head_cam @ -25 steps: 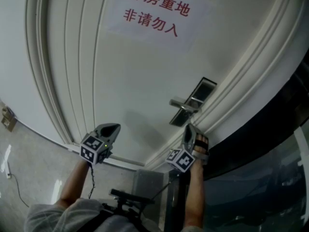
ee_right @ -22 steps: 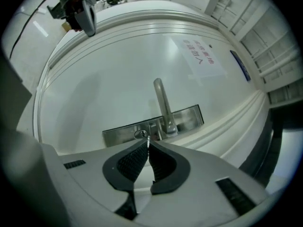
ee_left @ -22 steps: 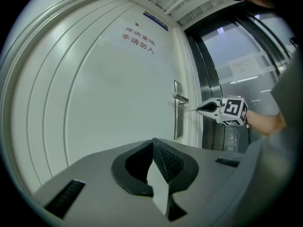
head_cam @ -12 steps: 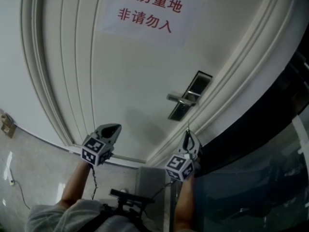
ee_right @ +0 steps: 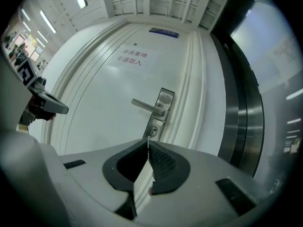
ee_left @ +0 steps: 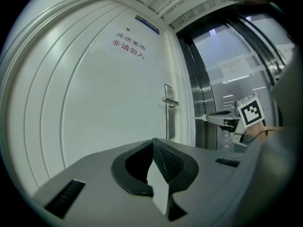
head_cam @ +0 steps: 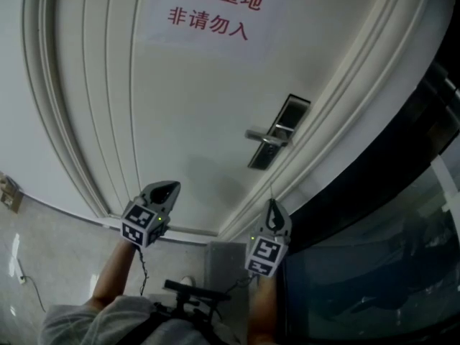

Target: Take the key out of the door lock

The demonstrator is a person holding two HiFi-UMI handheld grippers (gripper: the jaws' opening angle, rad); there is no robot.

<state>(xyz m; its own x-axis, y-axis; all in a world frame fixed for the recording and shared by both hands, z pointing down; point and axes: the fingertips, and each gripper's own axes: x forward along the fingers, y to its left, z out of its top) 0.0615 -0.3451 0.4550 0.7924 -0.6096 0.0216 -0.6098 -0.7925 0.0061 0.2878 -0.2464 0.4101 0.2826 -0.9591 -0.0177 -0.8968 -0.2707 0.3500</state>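
Observation:
A silver lock plate (head_cam: 279,131) with a lever handle (head_cam: 262,137) sits on the white door (head_cam: 194,106). In the right gripper view its keyhole (ee_right: 153,128) shows just beyond my jaw tips. My right gripper (head_cam: 272,204) hangs below the plate, clear of the door, shut on the key (ee_right: 148,139). Only a thin metal tip of the key pokes out between the pads. In the left gripper view that tip (ee_left: 199,117) points toward the door. My left gripper (head_cam: 165,188) is held off to the left, shut and holding nothing.
A paper notice (head_cam: 212,9) with red characters hangs high on the door. Ribbed frame mouldings (head_cam: 338,113) run beside the lock, then a dark glass panel (head_cam: 374,264). A wall socket (head_cam: 8,192) is at the far left. Black gear (head_cam: 190,293) sits at the person's waist.
My right gripper has drawn back and down from the lock plate, turning so its marker cube faces the camera. The left gripper has held its place.

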